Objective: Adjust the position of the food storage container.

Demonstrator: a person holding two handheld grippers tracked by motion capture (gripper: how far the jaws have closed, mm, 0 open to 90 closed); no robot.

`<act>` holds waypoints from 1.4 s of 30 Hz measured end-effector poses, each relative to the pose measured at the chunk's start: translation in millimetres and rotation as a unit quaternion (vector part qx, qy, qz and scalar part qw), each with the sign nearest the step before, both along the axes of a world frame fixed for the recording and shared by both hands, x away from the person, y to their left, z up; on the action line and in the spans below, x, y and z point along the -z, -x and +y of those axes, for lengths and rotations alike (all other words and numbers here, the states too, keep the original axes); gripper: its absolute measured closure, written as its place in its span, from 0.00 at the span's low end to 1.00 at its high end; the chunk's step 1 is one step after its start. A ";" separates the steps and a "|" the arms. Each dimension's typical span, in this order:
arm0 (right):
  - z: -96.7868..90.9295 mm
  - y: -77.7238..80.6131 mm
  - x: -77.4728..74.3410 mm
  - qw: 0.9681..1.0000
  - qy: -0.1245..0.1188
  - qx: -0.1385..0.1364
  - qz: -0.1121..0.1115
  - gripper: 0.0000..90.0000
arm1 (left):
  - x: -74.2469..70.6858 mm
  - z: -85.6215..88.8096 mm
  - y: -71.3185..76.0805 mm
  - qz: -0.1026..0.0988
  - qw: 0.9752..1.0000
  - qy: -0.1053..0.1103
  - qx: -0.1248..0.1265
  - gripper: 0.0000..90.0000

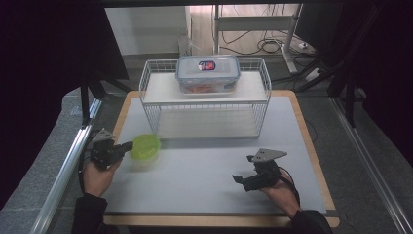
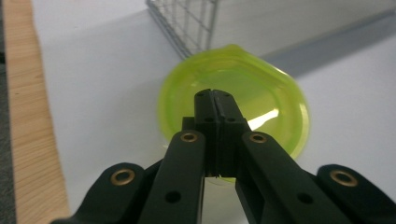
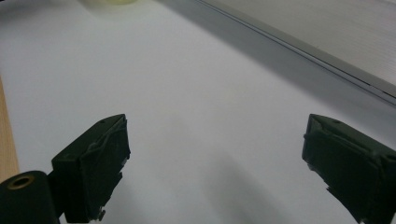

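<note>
The left claw [image 1: 127,145], at the lower left of the high view, is clamped on the near rim of a translucent lime-green round plastic lid [image 1: 145,146]. In the left gripper view the left claw's [image 2: 215,100] two black jaws stand pressed together over the green lid's [image 2: 271,93] edge, with the rim pinched between the pads. The lid sits at the left of the white mat [image 1: 204,170], just in front of the left front corner of the white wire rack [image 1: 151,100]. Whether the lid rests on the mat or is raised slightly off it cannot be told; its outline is blurred in the high view.

The person's left hand [image 1: 97,175] grips the gripper body from the bottom left of the frame.

The right claw [image 1: 237,180], at the lower right of the high view, has its jaws wide apart with nothing between them. In the right gripper view the right claw [image 3: 215,163] looks over bare white mat [image 3: 196,93], and the green lid [image 3: 109,2] shows at the top edge, well apart from it. The person's right hand [image 1: 280,190] rests low on the mat.

The mat covers a light wooden bench [image 1: 311,146]. The wire rack stands at the far centre of the bench and carries a clear rectangular plastic container with a blue-grey clip lid [image 1: 208,73] on its upper shelf, with orange contents inside.
</note>
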State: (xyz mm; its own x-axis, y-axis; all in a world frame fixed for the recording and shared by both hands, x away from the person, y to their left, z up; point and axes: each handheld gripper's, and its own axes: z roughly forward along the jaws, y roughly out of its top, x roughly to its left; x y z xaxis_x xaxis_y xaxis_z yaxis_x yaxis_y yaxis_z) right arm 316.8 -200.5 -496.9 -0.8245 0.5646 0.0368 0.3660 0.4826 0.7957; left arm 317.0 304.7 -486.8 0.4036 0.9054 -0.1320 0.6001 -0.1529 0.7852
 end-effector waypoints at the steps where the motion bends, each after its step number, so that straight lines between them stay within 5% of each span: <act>1: 0.3 0.0 0.1 1.000 0.002 0.000 0.000 0.08 | 2.6 1.9 -5.4 0.001 1.000 -0.002 -0.009 1.00; 15: 1.2 -0.1 1.3 1.000 0.005 -0.003 0.003 0.09 | 18.0 9.3 -33.3 0.006 0.998 -0.020 -0.057 0.99; 21: 1.4 -0.6 2.1 1.000 0.008 -0.003 0.006 0.09 | 24.5 2.9 -36.2 0.021 0.998 -0.037 -0.053 0.99; 31: 1.7 -0.4 2.5 1.000 0.012 -0.004 0.008 0.09 | 24.8 0.0 -33.9 0.027 0.998 -0.020 -0.048 1.00; 42: 1.0 -0.5 2.2 1.000 0.012 -0.004 0.008 0.09 | 21.3 -36.5 -23.0 0.029 0.999 -0.021 -0.014 1.00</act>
